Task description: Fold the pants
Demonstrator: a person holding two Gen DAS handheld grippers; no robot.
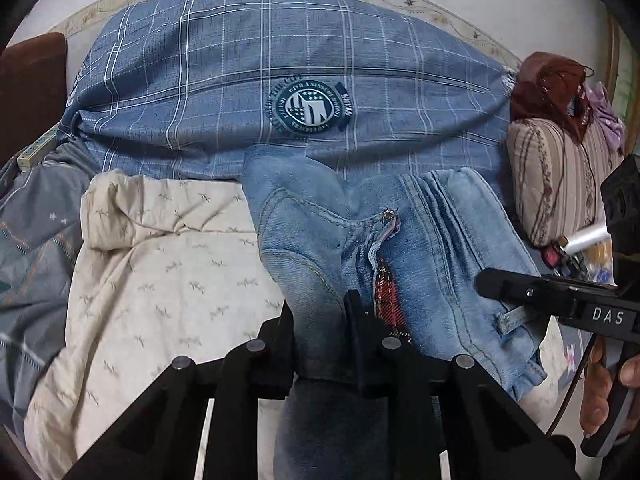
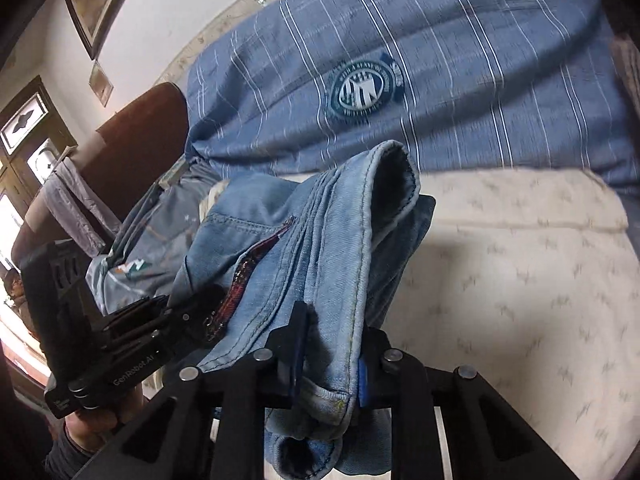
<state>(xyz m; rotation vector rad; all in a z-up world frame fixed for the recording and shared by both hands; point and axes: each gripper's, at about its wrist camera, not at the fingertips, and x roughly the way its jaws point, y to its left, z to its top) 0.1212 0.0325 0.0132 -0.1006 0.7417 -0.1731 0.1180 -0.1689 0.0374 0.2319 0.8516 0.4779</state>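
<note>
We cannot see the whole pants point(image 1: 352, 248): in the left wrist view their near end drops behind the fingers and out of sight, and in the right wrist view motion blur softens the blue plaid quilt point(image 2: 460, 80) and its round badge. The light blue denim pants are bunched and lifted above the cream bedspread point(image 1: 160, 264), with the open zipper and a strip of red plaid lining showing. Our left hand-held gripper point(image 1: 320, 320) is clamped on a fold of denim, fingers pressed against the cloth on both sides. Our right hand-held gripper point(image 2: 332, 344) is likewise clamped on the seamed edge of the pants, a blue pad visible against the fabric. Both point downward toward the bed. The hand point(image 1: 612, 392) holding the right tool is cut off at the frame edge in the left wrist view; the other hand point(image 2: 96, 424) is only partly visible under its handle. A striped pillow point(image 1: 560, 184) lies at the right.
</note>
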